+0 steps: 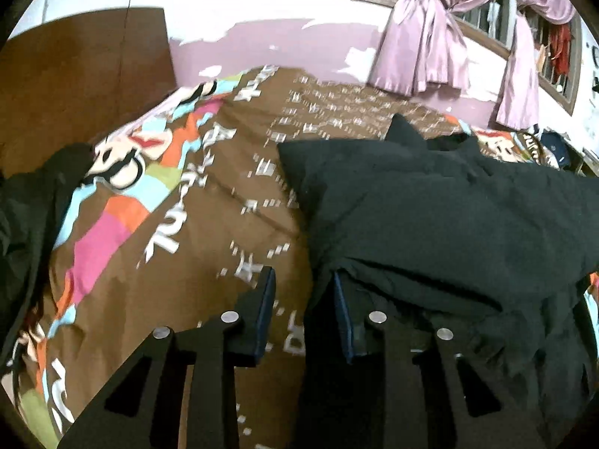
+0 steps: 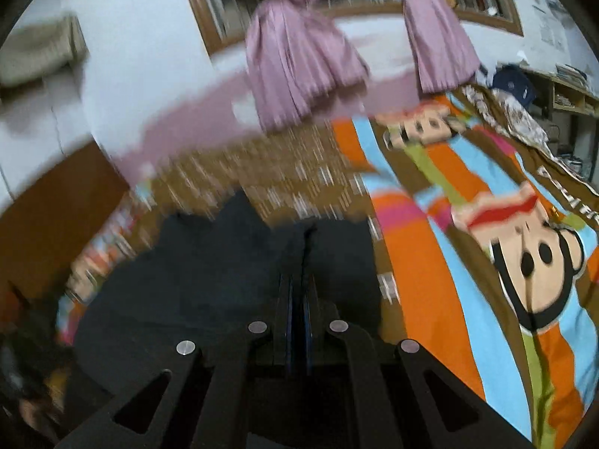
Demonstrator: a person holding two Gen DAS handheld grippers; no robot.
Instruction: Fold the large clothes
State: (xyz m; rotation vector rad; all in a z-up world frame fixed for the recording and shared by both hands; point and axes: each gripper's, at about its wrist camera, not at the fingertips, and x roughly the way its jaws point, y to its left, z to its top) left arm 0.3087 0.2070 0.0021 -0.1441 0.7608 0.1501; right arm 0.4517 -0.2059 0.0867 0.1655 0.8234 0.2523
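Dark garment (image 1: pixel 430 202), lying part-folded on the patterned bedspread (image 1: pixel 209 224): left gripper (image 1: pixel 305 299) parted at its near-left edge, pads not pressing; right gripper (image 2: pixel 298 295) closed, seemingly pinching cloth; risk judged: thin pinch slipping, fold collapsing.

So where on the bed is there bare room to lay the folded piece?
Free: brown sheet between the black garment and the headboard-side dark clothes; also the striped monkey area. Crowded: the far corner clutter.
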